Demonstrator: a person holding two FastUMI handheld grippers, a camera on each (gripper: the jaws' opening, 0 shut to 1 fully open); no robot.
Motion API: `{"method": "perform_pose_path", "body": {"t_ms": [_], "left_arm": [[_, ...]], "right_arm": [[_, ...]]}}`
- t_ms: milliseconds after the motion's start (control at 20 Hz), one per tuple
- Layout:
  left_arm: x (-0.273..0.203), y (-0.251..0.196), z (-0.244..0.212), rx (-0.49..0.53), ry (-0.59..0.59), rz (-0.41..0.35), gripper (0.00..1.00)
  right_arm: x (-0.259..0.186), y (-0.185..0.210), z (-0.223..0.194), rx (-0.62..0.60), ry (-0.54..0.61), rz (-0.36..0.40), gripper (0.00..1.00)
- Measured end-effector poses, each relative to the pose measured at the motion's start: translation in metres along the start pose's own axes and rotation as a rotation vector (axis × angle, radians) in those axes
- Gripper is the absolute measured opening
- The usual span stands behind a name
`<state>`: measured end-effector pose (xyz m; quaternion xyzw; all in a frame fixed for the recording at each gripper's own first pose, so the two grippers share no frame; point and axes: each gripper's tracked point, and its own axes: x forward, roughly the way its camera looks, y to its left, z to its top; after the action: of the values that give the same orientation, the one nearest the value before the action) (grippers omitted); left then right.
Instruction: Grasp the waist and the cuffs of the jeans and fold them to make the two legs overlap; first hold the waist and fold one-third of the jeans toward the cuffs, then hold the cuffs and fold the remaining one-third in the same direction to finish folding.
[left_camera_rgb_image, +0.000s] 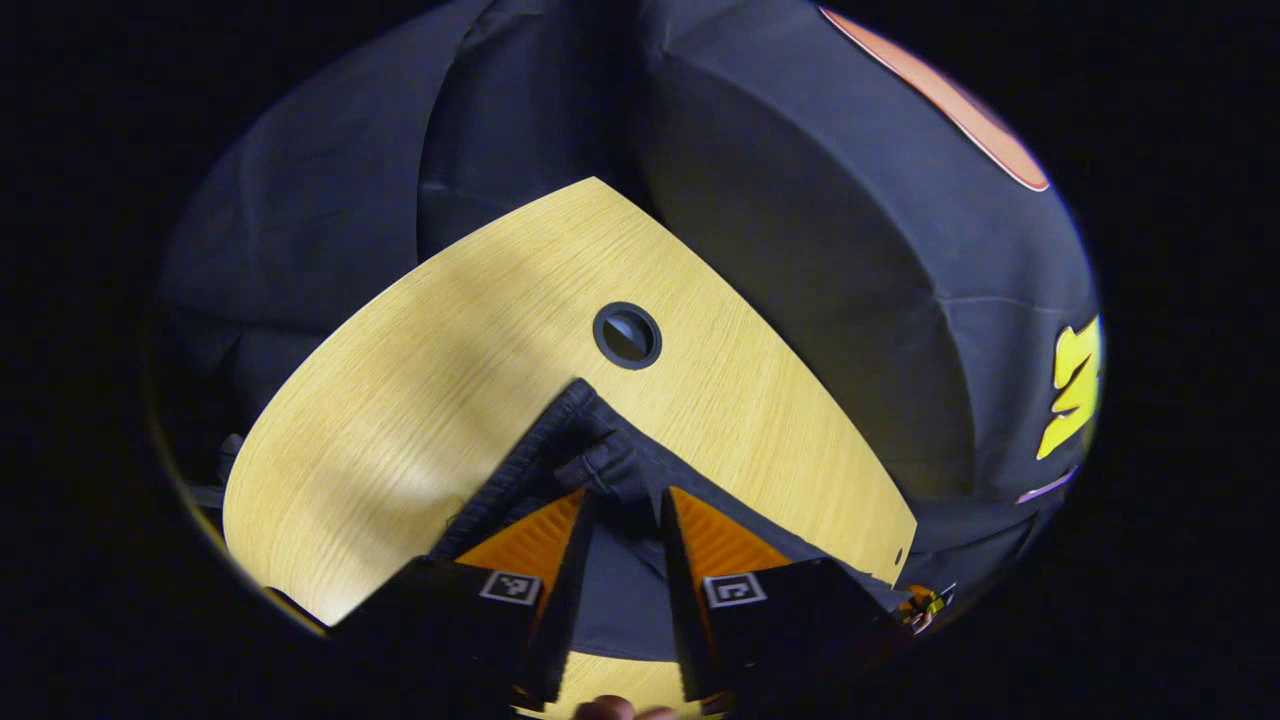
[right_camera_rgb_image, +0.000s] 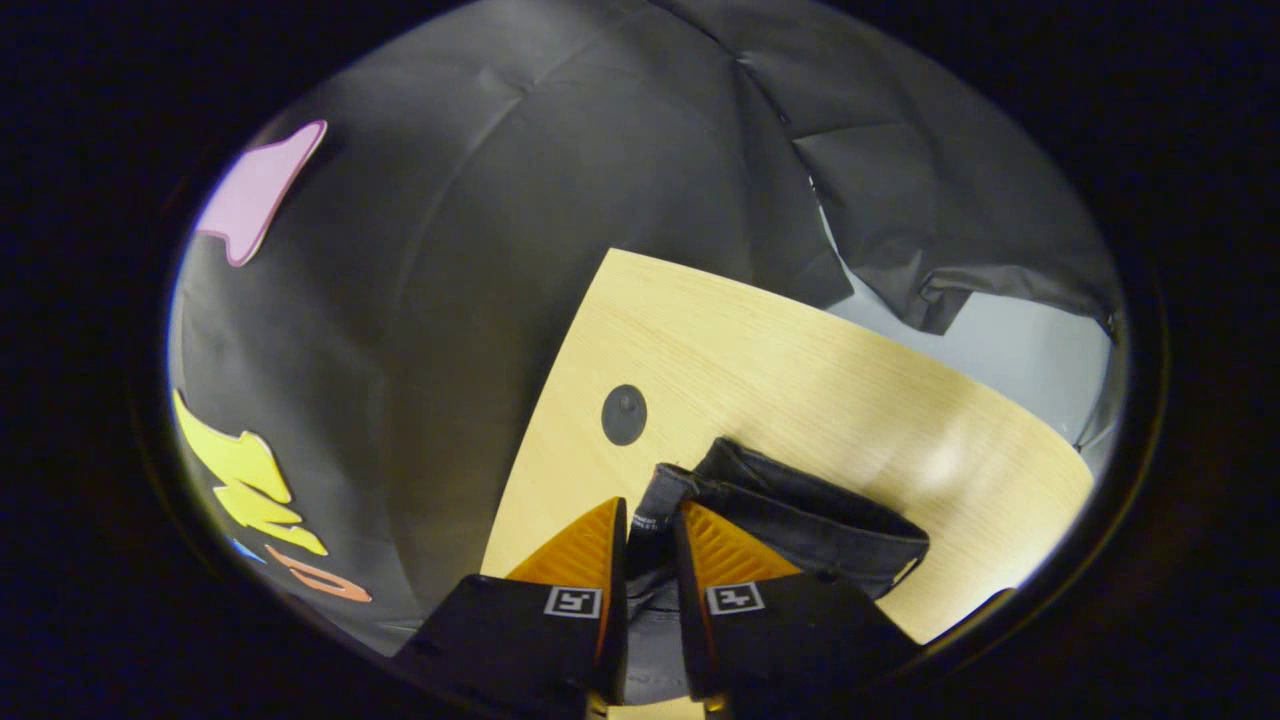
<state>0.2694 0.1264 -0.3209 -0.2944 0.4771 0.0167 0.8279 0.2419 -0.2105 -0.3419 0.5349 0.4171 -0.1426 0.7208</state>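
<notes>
Dark jeans (left_camera_rgb_image: 600, 450) are bunched into a peak between the fingers of my left gripper (left_camera_rgb_image: 625, 497), which is shut on the fabric just above the wooden table (left_camera_rgb_image: 400, 400). In the right gripper view, a thick seamed edge of the jeans (right_camera_rgb_image: 800, 510) with a small white label runs off to the right across the table (right_camera_rgb_image: 800, 360). My right gripper (right_camera_rgb_image: 650, 518) is shut on the labelled end of that edge. The rest of the jeans is hidden below both grippers.
A round dark cable hole (left_camera_rgb_image: 627, 335) (right_camera_rgb_image: 624, 414) sits in the tabletop just beyond the held fabric. The table's far edges meet the black booth cloth (left_camera_rgb_image: 850, 300). A pale gap (right_camera_rgb_image: 1000, 350) opens behind the cloth. A fingertip (left_camera_rgb_image: 610, 710) shows at the bottom.
</notes>
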Motion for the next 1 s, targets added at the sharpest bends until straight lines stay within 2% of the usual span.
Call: {"method": "perform_pose_path", "body": {"t_ms": [50,100,150,200,250,350,400,450,500,600,650,700,750,800,850,900,950,1000], "left_arm": [[0.001,0.003,0.002,-0.001,-0.008,0.014,0.56],[-0.003,0.003,0.004,-0.003,-0.019,0.02,0.44],[-0.007,0.002,0.008,-0.005,-0.035,0.019,0.58],[-0.016,0.002,0.011,-0.007,-0.055,0.031,0.59],[-0.023,0.001,0.013,0.005,-0.073,0.041,0.59],[-0.045,-0.012,0.017,0.061,-0.124,0.033,0.63],[-0.061,-0.024,0.021,0.116,-0.166,0.022,0.63],[-0.077,-0.039,0.021,0.178,-0.203,-0.003,0.77],[-0.097,-0.056,0.018,0.245,-0.223,-0.028,0.63],[-0.141,-0.086,-0.003,0.374,-0.245,-0.072,0.64],[-0.161,-0.101,-0.022,0.432,-0.232,-0.104,0.56],[-0.182,-0.112,-0.044,0.484,-0.22,-0.136,0.87],[-0.201,-0.116,-0.062,0.521,-0.237,-0.134,0.85],[-0.216,-0.126,-0.07,0.553,-0.266,-0.128,0.98],[-0.232,-0.129,-0.086,0.579,-0.305,-0.117,0.9],[-0.242,-0.13,-0.1,0.614,-0.338,-0.115,0.92],[-0.253,-0.128,-0.111,0.641,-0.385,-0.095,0.93],[-0.263,-0.127,-0.119,0.665,-0.441,-0.073,0.94]], "right_arm": [[0.0,0.006,-0.002,-0.002,-0.002,0.019,0.19],[-0.002,0.015,-0.005,-0.001,-0.005,0.046,0.38],[-0.008,0.018,-0.004,-0.004,-0.013,0.055,0.56],[-0.012,0.019,-0.003,-0.014,-0.022,0.058,0.75],[-0.019,0.022,-0.002,-0.027,-0.031,0.061,0.78],[-0.033,0.024,0.003,-0.078,-0.079,0.058,0.78],[-0.045,0.024,0.007,-0.124,-0.109,0.044,0.83],[-0.055,0.024,0.008,-0.166,-0.134,0.035,0.86],[-0.069,0.028,0.006,-0.219,-0.153,0.034,0.94],[-0.101,0.037,-0.011,-0.329,-0.168,0.043,0.94],[-0.119,0.043,-0.026,-0.376,-0.163,0.06,0.95],[-0.137,0.049,-0.043,-0.422,-0.159,0.08,0.87],[-0.155,0.051,-0.059,-0.462,-0.16,0.095,0.87],[-0.171,0.052,-0.072,-0.502,-0.172,0.105,0.87],[-0.188,0.053,-0.085,-0.555,-0.201,0.114,0.95],[-0.203,0.051,-0.096,-0.615,-0.229,0.107,0.9],[-0.217,0.047,-0.106,-0.682,-0.269,0.088,0.97],[-0.232,0.043,-0.112,-0.763,-0.32,0.064,0.89]]}}
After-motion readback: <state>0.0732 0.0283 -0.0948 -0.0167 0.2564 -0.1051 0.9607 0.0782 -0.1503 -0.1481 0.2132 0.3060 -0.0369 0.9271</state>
